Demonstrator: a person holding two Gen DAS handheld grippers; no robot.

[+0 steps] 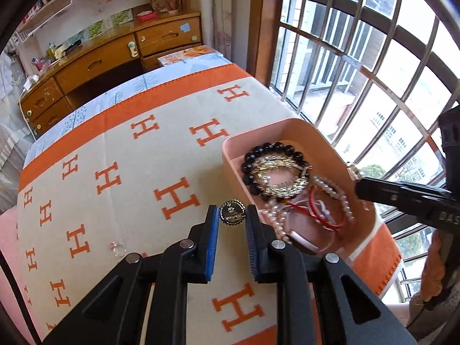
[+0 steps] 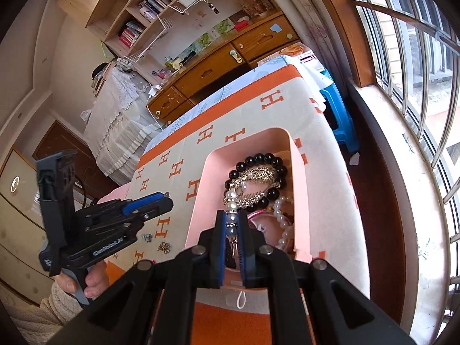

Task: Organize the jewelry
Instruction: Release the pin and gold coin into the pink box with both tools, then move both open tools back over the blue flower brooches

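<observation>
At lower centre, my left gripper point(image 1: 231, 220) pinches a small gold brooch point(image 1: 232, 212) by its rim — stiff, light, slippery. My right gripper point(image 2: 232, 224) seems closed on a limp pearl strand point(image 2: 231, 201) — partly hidden — over the pink box point(image 2: 198, 201) beyond.

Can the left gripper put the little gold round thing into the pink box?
Probably yes. The left gripper holds the gold brooch right beside the pink box, whose top is open. The right gripper is over the box, though, and might crowd it.
</observation>
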